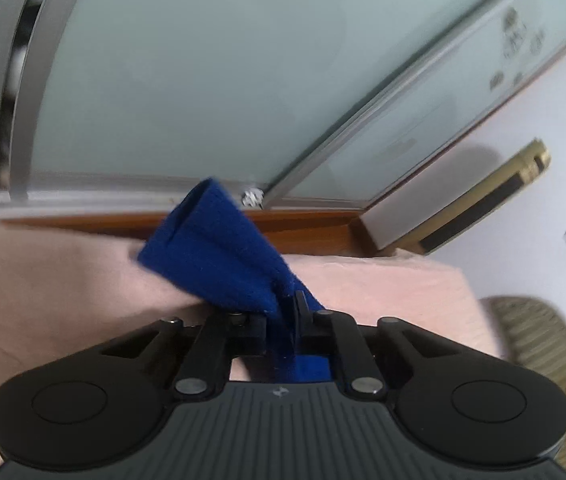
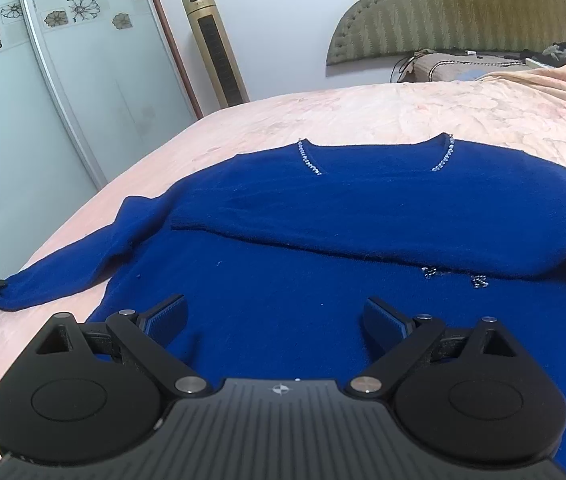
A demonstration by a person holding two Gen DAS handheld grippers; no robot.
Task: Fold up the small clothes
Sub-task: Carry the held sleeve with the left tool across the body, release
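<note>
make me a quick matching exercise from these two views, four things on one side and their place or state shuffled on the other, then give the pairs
Things
1. left hand-held gripper
2. right hand-held gripper
3. blue sweater
4. gold tower fan

Place or state
A. spread on the pink bedspread, one sleeve folded across the chest
B. standing upright against the white wall
C. jaws shut on the cuff of the sleeve
D. jaws wide open above the sweater's lower body

Pairs: 1-C, 2-D, 3-A, 4-B
</note>
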